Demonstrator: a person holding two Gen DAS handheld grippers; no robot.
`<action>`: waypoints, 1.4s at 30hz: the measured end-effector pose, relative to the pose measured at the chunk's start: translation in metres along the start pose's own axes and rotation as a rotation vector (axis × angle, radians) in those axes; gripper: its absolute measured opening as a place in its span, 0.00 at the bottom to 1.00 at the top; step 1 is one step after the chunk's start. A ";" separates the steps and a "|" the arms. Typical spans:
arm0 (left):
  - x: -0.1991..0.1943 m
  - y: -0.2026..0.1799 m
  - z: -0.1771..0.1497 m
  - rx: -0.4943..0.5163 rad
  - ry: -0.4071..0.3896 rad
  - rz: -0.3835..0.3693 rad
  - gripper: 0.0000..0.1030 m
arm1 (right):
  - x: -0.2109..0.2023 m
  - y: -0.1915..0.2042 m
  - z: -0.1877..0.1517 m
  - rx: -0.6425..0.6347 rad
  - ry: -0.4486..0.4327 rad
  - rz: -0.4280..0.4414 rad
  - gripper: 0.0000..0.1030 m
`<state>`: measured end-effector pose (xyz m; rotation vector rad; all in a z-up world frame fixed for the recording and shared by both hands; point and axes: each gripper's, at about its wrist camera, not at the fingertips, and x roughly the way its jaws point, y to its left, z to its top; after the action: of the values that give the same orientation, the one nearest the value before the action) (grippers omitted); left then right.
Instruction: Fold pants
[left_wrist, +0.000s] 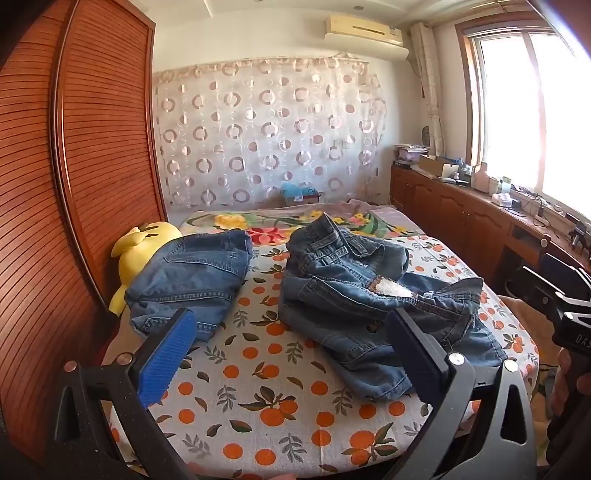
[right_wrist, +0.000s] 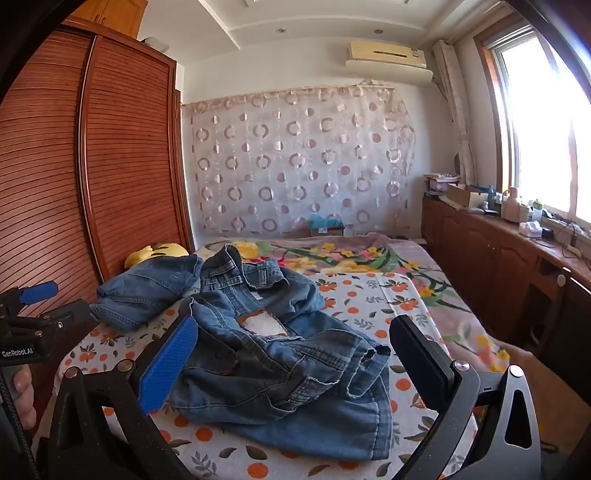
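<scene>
Both grippers hang with jaws spread wide and nothing in them: the left gripper (left_wrist: 291, 350) and the right gripper (right_wrist: 295, 358) sit above the bed's (left_wrist: 258, 417) near edge. The crumpled pants (right_wrist: 280, 354) lie just ahead, beside a folded pair (left_wrist: 192, 280). Likely best: pinch the waistband corners and pull it flat first.

Rumpled jeans (right_wrist: 280, 354) between wide-apart right hand-held gripper (right_wrist: 291, 365) fingers

Sunlit window (left_wrist: 532, 110) (slatted wardrobe (left_wrist: 74, 166) opposite)
</scene>
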<state>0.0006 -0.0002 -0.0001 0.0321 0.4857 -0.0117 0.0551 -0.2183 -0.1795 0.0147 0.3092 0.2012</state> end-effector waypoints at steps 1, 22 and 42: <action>0.000 0.000 0.000 -0.006 -0.011 0.001 0.99 | 0.000 0.000 0.000 -0.001 0.001 0.000 1.00; -0.001 0.001 0.000 -0.013 -0.021 -0.002 0.99 | -0.001 0.001 -0.001 0.000 0.002 -0.006 1.00; -0.001 0.000 0.000 -0.011 -0.024 -0.002 0.99 | -0.003 0.000 0.001 0.001 -0.012 -0.003 1.00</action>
<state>-0.0007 0.0001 0.0000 0.0211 0.4621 -0.0110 0.0524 -0.2187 -0.1776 0.0159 0.2972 0.1975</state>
